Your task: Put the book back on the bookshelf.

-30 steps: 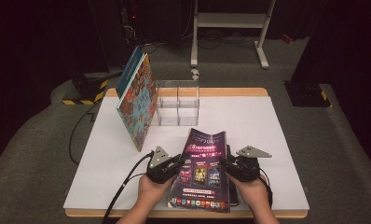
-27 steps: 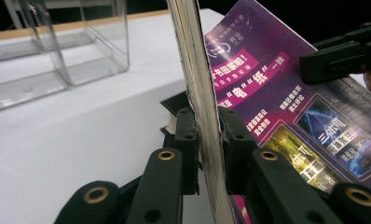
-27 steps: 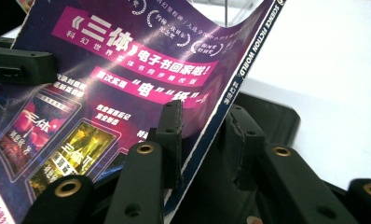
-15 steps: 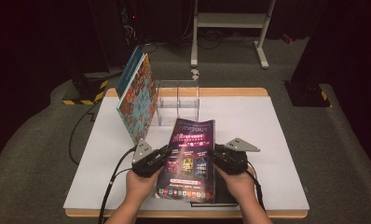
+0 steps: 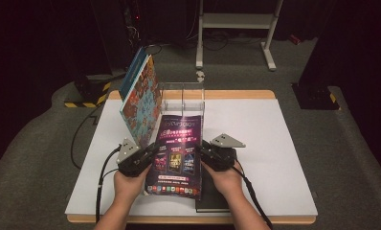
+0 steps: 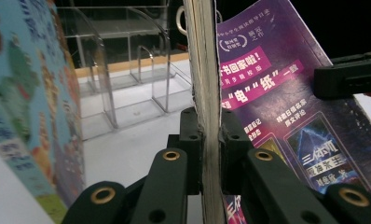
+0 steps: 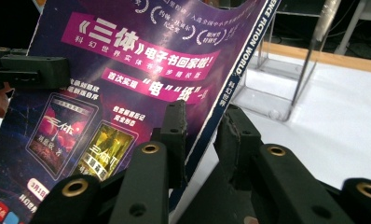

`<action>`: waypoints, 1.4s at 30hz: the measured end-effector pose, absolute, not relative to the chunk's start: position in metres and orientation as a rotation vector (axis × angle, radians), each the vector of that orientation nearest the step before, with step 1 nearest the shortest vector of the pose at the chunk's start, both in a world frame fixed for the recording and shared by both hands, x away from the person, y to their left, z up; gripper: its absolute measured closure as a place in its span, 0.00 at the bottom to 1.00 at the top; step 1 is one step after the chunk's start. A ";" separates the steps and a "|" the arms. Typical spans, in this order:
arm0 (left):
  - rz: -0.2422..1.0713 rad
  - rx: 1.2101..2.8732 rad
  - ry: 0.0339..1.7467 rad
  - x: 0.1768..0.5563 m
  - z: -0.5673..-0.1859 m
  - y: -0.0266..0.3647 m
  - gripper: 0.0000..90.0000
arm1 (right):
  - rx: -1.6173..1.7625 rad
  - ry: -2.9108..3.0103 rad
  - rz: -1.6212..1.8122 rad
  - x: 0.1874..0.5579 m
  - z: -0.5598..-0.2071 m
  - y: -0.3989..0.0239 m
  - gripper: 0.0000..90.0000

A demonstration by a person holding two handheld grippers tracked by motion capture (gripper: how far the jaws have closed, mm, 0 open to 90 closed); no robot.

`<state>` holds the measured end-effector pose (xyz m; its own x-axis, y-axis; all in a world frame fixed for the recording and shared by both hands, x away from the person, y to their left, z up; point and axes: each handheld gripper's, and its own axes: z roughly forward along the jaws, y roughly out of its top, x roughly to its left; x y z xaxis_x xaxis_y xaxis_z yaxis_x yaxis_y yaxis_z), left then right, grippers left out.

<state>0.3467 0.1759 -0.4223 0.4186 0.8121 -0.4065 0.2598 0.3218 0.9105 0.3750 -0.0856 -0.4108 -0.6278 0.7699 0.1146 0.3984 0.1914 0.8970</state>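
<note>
Both claws clamp the purple magazine: left claw on its page edge, right claw on its spine.

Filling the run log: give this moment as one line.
left gripper: shut on magazine | right gripper: shut on magazine | magazine: lifted before clear rack

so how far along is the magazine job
Done: one book already stands leaning at the clear rack's left side. In hand: the left gripper and right gripper each clamp a side edge of the purple magazine, lifted off the table with its top edge near the rack. Left: probably slotting it into a compartment. A dark book lies beneath.
</note>
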 end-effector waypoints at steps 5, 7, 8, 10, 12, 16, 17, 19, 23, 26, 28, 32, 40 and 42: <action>0.507 1.213 1.112 0.350 -0.416 0.178 0.92 | 1.095 2.092 1.447 0.378 -0.406 -0.082 0.82; 0.511 1.192 1.110 0.353 -0.413 0.177 0.92 | 1.091 2.073 1.457 0.379 -0.404 -0.081 0.83; 0.518 1.196 1.103 0.354 -0.412 0.177 0.92 | 1.092 2.066 1.461 0.380 -0.403 -0.081 0.83; 0.530 1.187 1.094 0.355 -0.409 0.176 0.92 | 1.095 2.050 1.474 0.381 -0.401 -0.081 0.84; 0.535 1.181 1.090 0.357 -0.407 0.177 0.92 | 1.092 2.036 1.485 0.382 -0.399 -0.080 0.84; 0.551 1.172 1.083 0.360 -0.402 0.178 0.92 | 1.082 2.004 1.517 0.384 -0.395 -0.079 0.86; 0.554 1.169 1.080 0.361 -0.401 0.178 0.92 | 1.082 1.998 1.524 0.384 -0.394 -0.079 0.86; 0.563 1.164 1.072 0.363 -0.399 0.177 0.92 | 1.083 1.985 1.538 0.386 -0.393 -0.079 0.86; 0.583 1.158 1.044 0.366 -0.396 0.178 0.92 | 1.078 1.957 1.556 0.388 -0.391 -0.078 0.87; 0.589 1.144 1.037 0.367 -0.395 0.179 0.92 | 1.071 1.937 1.569 0.389 -0.389 -0.077 0.88; 0.594 1.135 1.031 0.367 -0.395 0.180 0.92 | 1.063 1.927 1.575 0.389 -0.387 -0.076 0.88; 0.607 1.089 1.001 0.366 -0.392 0.182 0.92 | 1.031 1.902 1.591 0.389 -0.381 -0.074 0.89; 0.619 1.066 0.984 0.367 -0.395 0.188 0.92 | 0.991 1.874 1.610 0.389 -0.379 -0.069 0.89; 0.612 1.056 0.989 0.367 -0.398 0.189 0.92 | 0.985 1.878 1.606 0.388 -0.381 -0.067 0.89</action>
